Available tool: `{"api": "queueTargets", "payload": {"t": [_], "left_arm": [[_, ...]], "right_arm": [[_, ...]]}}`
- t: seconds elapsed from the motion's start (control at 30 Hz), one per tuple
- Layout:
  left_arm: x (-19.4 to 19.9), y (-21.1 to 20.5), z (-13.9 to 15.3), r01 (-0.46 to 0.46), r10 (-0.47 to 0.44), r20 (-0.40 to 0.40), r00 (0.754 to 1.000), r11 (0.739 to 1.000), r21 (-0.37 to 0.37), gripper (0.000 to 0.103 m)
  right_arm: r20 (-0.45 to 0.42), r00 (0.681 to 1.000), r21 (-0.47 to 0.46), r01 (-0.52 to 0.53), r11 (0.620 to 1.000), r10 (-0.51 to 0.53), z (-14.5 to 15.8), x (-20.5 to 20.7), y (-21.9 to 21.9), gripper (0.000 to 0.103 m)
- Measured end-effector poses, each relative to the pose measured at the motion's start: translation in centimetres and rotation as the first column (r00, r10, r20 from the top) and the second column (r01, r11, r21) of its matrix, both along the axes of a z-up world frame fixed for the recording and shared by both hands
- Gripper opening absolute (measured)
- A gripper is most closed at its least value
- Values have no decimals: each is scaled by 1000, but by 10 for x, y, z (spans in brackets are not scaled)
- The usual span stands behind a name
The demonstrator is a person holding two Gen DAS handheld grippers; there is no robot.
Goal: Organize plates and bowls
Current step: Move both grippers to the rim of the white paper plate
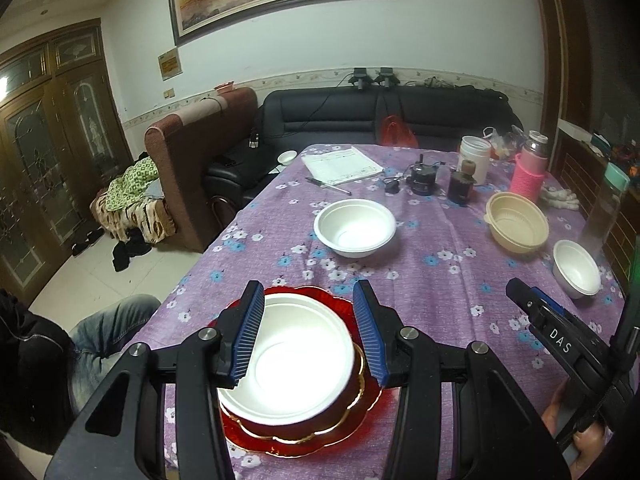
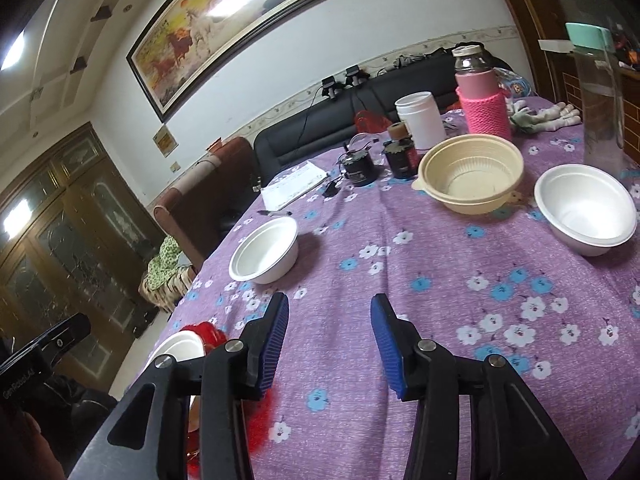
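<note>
A shallow white bowl [image 1: 296, 364] sits on a red plate with a gold rim [image 1: 304, 440] at the near edge of the table. My left gripper [image 1: 308, 292] hangs over this stack, open. Its left pad overlaps the bowl's rim and its right pad stands clear of it. Further out stand a white bowl [image 1: 355, 227], a beige bowl [image 1: 516, 220] and a smaller white bowl [image 1: 576, 268]. My right gripper [image 2: 330, 300] is open over bare tablecloth, with nothing between its pads. In the right wrist view the stack [image 2: 180, 344] lies at its lower left, half hidden.
The purple flowered tablecloth [image 2: 440, 280] covers the table. Across its far end stand a pink-sleeved bottle [image 2: 482, 96], a white jar [image 2: 420, 120], two small dark jars [image 2: 400, 156], papers [image 2: 292, 184] and a tall clear bottle [image 2: 600, 100]. A person's knee in jeans [image 1: 108, 332] is beside the table's left edge.
</note>
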State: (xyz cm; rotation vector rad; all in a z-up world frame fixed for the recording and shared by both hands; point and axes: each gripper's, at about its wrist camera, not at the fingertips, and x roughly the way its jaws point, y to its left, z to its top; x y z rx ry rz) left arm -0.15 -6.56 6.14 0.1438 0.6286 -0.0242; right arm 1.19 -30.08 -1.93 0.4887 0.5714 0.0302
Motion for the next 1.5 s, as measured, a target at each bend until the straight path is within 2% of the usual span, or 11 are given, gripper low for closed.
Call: {"api": "queueTargets", "payload": {"t": [0.53, 0.63, 0.87, 1.07, 1.17, 1.37, 1.5], "left_arm": [[12, -1, -15, 27, -28, -56, 998, 1000, -15, 45], [15, 12, -15, 1, -1, -48, 999, 1000, -16, 45], [32, 60, -13, -127, 127, -17, 992, 992, -1, 45], [43, 72, -14, -127, 126, -42, 991, 991, -29, 45], [57, 77, -4, -101, 97, -75, 992, 993, -61, 45], [92, 78, 19, -95, 89, -86, 992, 993, -72, 45], [121, 69, 15, -108, 107, -99, 989, 994, -8, 45]], "right_arm": [[-29, 1000, 13, -7, 1000, 8, -9, 9, 4, 47], [-35, 999, 8, -10, 1000, 11, -10, 12, 7, 47], [-40, 999, -9, -18, 1000, 18, -10, 21, 13, 47], [-32, 998, -31, -61, 998, 60, 1, 42, 32, 46], [-12, 996, -59, -89, 994, 88, 11, 50, 45, 46], [12, 995, -77, -103, 992, 104, 25, 60, 48, 46], [-30, 993, -39, -117, 992, 116, 28, 78, 45, 46]]}}
